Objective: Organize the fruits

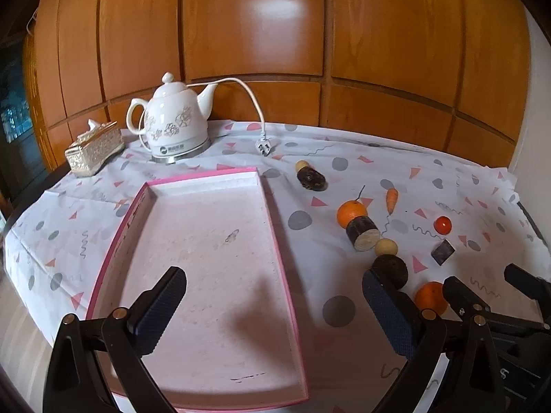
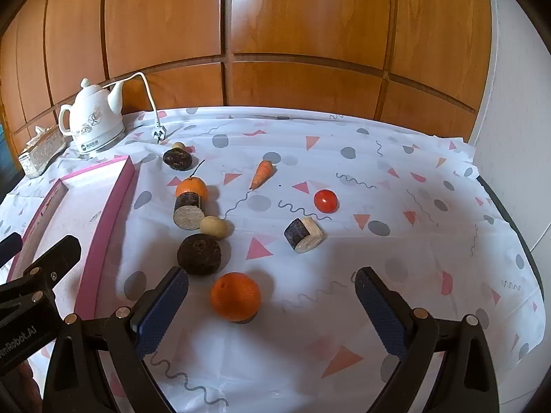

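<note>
A shallow pink-rimmed tray (image 1: 277, 237) lies on the patterned cloth, nothing in it. My left gripper (image 1: 275, 304) is open and empty above the tray's near end. My right gripper (image 2: 272, 297) is open and empty just above the cloth, with a near orange (image 2: 236, 296) between its fingers, closer to the left one. Beyond lie a dark round fruit (image 2: 199, 254), a pale ball (image 2: 213, 227), a log piece (image 2: 187, 210) against a second orange (image 2: 191, 187), a carrot (image 2: 262, 173), a red tomato (image 2: 325, 200) and another log piece (image 2: 304, 234).
A white kettle (image 1: 175, 122) with its cord and plug (image 1: 264, 146) and a patterned tissue box (image 1: 94, 148) stand at the back left. A dark fruit with a pale ball (image 2: 177, 158) lies near the plug. Wooden panels rise behind; the table edge curves at right.
</note>
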A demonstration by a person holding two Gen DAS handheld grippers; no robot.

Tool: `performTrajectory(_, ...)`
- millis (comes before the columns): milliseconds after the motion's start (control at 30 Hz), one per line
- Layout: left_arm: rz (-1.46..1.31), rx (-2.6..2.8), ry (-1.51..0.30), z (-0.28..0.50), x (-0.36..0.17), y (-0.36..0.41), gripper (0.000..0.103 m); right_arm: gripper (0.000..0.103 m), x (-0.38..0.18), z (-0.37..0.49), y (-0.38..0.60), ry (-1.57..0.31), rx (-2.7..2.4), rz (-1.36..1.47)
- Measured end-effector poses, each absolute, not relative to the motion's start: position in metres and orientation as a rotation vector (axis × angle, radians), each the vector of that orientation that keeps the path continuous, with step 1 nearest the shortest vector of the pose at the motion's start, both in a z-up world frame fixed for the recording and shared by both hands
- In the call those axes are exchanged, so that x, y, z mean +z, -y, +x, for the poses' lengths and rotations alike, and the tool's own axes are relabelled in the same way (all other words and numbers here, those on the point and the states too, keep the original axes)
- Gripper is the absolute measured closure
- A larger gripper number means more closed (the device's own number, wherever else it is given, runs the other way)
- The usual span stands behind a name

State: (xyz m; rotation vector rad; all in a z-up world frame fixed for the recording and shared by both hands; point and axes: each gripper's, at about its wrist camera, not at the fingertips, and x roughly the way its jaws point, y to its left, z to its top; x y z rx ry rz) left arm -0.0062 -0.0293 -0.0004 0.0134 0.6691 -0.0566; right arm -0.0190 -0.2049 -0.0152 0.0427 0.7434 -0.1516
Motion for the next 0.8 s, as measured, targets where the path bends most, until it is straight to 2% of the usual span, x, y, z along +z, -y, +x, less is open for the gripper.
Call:
performTrajectory(300, 0.02, -0.113, -0.663, -0.007, 0.002, 0.038, 0.0, 0.004, -0.015, -0.02, 0.223, -0.743, -0.173, 0.071)
performTrajectory(400, 0.015, -0.163, -0.667, -0.005, 0.003, 0.042, 0.0, 0.007, -0.017, -0.02, 0.234, -0.752, -0.183, 0.084)
performTrajectory(567, 0.036, -0.291, -0.72, 0.003, 0.002, 0.062, 0.0, 0.021, -0.022, -0.021, 0.253, -0.77, -0.194, 0.103)
performTrajectory(800, 0.057, -0.379, -0.771, 0.005, -0.007, 0.085, 0.0, 0.034, -0.03, -0.023, 0.284, -0.795, -0.216, 0.166)
